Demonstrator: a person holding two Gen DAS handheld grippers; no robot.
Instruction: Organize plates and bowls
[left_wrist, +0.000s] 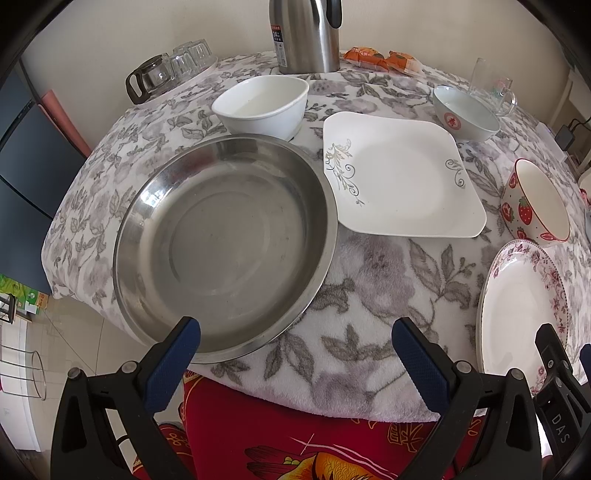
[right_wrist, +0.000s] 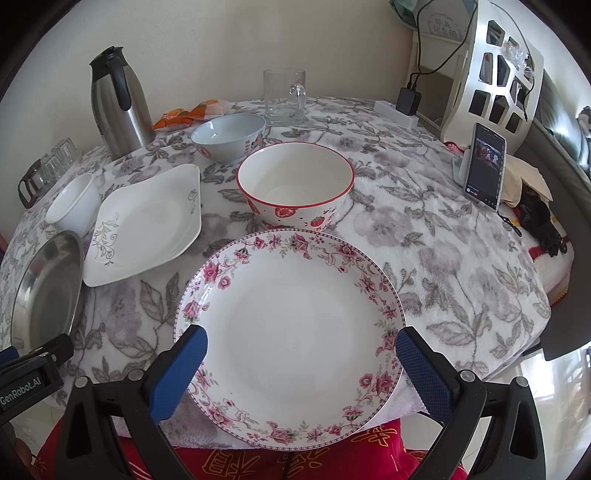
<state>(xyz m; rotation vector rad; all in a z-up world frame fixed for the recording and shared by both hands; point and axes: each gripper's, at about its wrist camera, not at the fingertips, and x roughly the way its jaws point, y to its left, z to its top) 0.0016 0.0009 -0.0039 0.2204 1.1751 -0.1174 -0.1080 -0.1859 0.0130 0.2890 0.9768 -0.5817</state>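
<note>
Both jaws stand released, holding nothing. The left gripper (left_wrist: 295, 350) faces the steel pan (left_wrist: 225, 247), the right gripper (right_wrist: 301, 363) the floral plate (right_wrist: 288, 332). Square plate (left_wrist: 402, 173) sits between them. Plate looks brittle and slick; pinch its near rim.

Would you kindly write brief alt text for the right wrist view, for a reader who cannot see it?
The open right tongs flank a floral-rimmed round plate at the near edge of a table under a flowered cloth. Behind it stands a strawberry-patterned bowl; to its left lies a square white plate.
</note>
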